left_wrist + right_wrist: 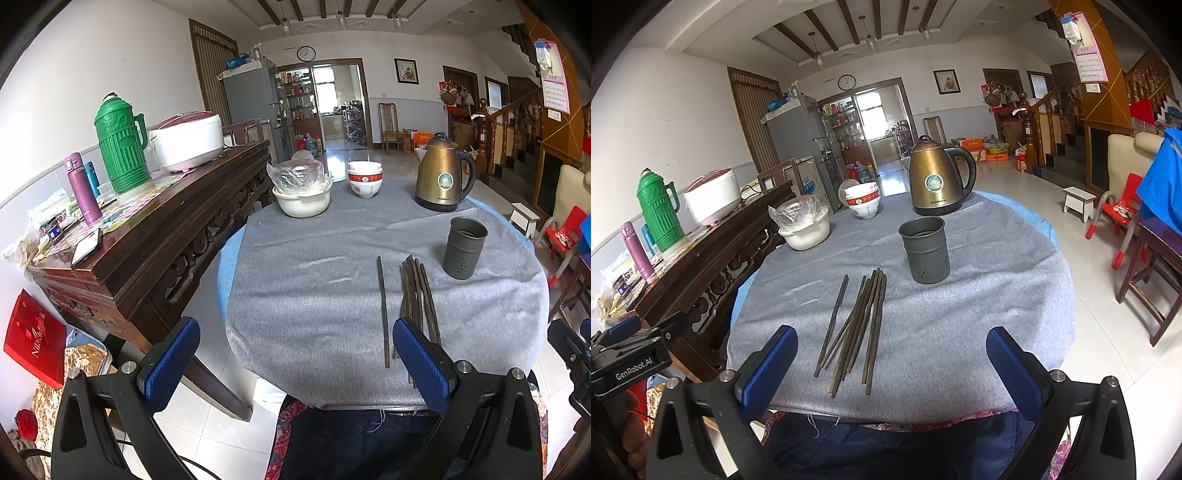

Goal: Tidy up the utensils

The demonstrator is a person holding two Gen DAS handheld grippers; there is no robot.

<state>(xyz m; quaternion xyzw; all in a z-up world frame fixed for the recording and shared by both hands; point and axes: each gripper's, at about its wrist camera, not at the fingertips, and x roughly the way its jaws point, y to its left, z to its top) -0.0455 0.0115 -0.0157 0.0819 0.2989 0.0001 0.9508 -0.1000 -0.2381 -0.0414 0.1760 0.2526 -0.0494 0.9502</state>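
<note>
White walls, glossy tiled floor [1052, 206], beamed ceiling [849, 26]; carved wooden sideboard [155, 236] at left, staircase [517, 122] upper right, daylit doorway [332, 103] centre.

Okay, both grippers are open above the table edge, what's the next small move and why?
Probably lower the right gripper onto the near ends of the chopsticks and close. They lie loose on the grey cloth, the holder cup stands empty just beyond, and the left gripper sits off to the side.

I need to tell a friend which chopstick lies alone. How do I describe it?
Start at the round table with the grey cloth. In front of the grey metal holder lies a bundle of dark chopsticks. The single chopstick lies to the bundle's left and crosses none of them.
</note>
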